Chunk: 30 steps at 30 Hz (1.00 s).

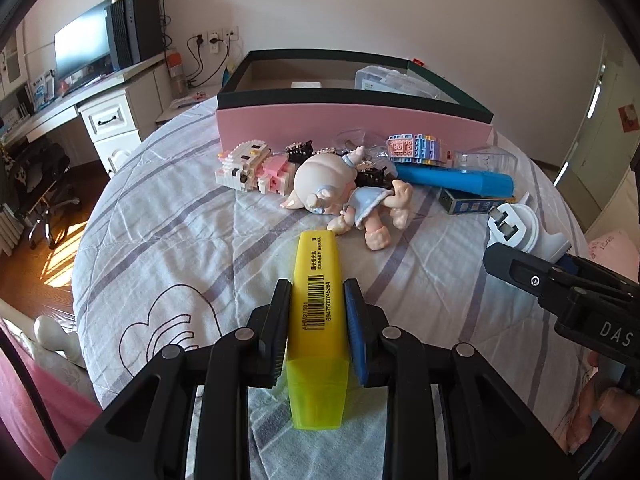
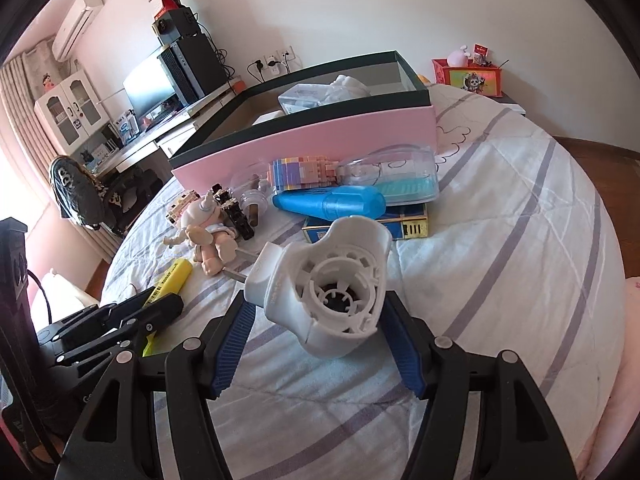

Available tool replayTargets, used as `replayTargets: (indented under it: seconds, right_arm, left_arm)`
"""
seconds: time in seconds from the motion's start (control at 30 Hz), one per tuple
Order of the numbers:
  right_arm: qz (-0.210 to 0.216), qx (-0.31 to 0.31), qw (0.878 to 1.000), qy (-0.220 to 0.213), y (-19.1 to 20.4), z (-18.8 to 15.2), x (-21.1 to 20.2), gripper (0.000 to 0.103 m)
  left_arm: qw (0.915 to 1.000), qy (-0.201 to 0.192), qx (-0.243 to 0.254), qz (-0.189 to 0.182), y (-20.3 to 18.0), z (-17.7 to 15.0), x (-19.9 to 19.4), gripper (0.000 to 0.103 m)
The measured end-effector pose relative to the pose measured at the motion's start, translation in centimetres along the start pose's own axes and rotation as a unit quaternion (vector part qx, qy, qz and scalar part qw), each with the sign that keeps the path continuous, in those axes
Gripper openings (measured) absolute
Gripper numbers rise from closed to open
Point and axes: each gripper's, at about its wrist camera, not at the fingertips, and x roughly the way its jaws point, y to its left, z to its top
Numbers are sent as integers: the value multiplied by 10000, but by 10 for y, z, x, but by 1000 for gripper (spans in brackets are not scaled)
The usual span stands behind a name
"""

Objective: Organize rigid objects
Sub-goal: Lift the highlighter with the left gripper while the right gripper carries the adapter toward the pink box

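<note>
right gripper (image 2: pixel 320 320): blue pads either side of a white plastic fan housing (image 2: pixel 332 296), jaws partly apart
left gripper (image 2: pixel 132 320): at lower left, clamped on a yellow highlighter (image 2: pixel 176 278)
bed (image 2: pixel 500 260): striped quilt
pink box (image 2: pixel 320 136): dark rim, open top
before the box: blue highlighter (image 2: pixel 332 202), doll (image 2: pixel 208 232), brick toy (image 2: pixel 304 174)

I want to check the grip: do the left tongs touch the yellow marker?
Touching. In the left wrist view both pads of the left tongs press the sides of the yellow marker.
</note>
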Motion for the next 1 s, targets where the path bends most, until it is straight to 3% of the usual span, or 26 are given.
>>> replayTargets:
  seconds: [0.23,0.33,0.53,0.7,0.77,0.87,0.93,1.0]
  right_arm:
    - [148,194,9997,-66,-4,10,9,73]
    - [218,113,9996,-103,-4,12,10,64]
    - [209,-76,9995,-236,6,13,2,64]
    - [264,-321,9980,-468,17,30,-16,64]
    - [254,-453,9969,-587,19,43,-22,64]
    - [166,-667,9950,-719,22,65,-26,64]
    - [130,-751,9946,-706,22,78,-23,64]
    - [166,-770,9944,-704,20,79,-22,64]
  left_arm:
    - [10000,-63,-19,-5,0,1,1,26]
    - [10000,-85,-16,-19,0,1,0,26]
    - [9998,-152,-18,-133,0,10,-4,26]
    - [9989,-361,89,-281,-5,34,-14,26]
    - [9982,-472,165,-331,-7,50,-18,15]
    - [9968,-614,283,-433,-9,75,-18,15]
    - [9980,-414,301,-373,-7,82,-8,15]
    - [9975,-303,140,-625,4,78,-6,15]
